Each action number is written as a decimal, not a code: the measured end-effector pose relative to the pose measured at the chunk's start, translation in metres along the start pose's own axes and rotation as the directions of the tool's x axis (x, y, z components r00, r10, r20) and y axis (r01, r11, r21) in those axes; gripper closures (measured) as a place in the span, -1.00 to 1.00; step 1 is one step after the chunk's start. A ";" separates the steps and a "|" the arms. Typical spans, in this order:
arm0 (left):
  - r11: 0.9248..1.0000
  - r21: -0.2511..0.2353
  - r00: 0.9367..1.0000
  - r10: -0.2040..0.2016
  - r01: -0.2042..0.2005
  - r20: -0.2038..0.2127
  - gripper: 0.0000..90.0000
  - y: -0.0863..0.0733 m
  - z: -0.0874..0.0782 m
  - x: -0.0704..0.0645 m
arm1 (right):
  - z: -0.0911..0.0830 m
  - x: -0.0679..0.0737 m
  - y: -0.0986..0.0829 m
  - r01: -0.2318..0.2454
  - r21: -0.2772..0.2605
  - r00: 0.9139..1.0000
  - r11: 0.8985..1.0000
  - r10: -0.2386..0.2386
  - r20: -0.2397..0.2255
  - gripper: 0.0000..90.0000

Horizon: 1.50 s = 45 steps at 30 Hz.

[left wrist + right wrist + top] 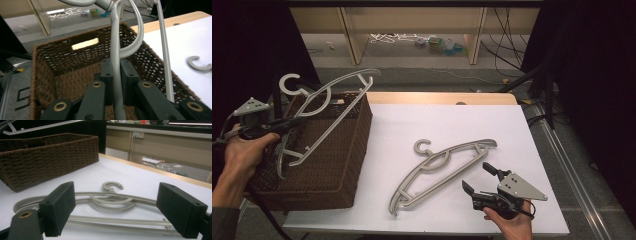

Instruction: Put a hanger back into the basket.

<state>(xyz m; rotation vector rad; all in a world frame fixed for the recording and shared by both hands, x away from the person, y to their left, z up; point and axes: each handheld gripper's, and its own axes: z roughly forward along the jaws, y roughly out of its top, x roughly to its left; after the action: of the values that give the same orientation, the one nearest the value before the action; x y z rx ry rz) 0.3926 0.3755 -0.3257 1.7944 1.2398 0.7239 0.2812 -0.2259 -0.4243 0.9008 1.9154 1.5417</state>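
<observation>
- Left gripper (287,123): jaws are clamping the arm of a grey hanger (329,107), holding it tilted above the open wicker basket (332,165) at the table's left, seemingly for lowering inside.
- Right gripper (477,177): jaws are standing wide apart at the near right, facing a second hanger (442,167) lying flat on the white table (492,125), likely lining up for a grasp.

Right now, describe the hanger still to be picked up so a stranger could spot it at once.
Start at the brown wicker basket on the table's left. Just right of it, on the white tabletop, a grey plastic hanger lies flat before the open right gripper. Unlike the other hanger, clamped by the left gripper above the basket, nothing holds it.
</observation>
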 end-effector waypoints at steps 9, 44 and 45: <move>1.000 0.016 0.999 0.005 -0.005 -0.048 0.82 -0.016 -0.002 0.016 | -0.001 0.001 0.000 0.011 0.023 1.000 1.000 -0.011 0.007 -0.63; 0.993 0.100 0.995 0.074 -0.068 -0.065 0.82 -0.051 -0.007 0.036 | 0.002 0.001 -0.001 0.007 0.041 1.000 0.999 -0.007 -0.005 -0.63; 0.992 0.109 0.995 0.076 -0.068 -0.069 0.82 -0.051 -0.007 0.035 | 0.003 0.001 -0.001 0.008 0.040 1.000 0.999 -0.008 -0.005 -0.63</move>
<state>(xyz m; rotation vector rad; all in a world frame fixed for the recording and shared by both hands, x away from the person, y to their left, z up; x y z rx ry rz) 0.3757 0.4197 -0.3664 1.9225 1.2885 0.7834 0.2823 -0.2235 -0.4255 0.9064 1.9576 1.5068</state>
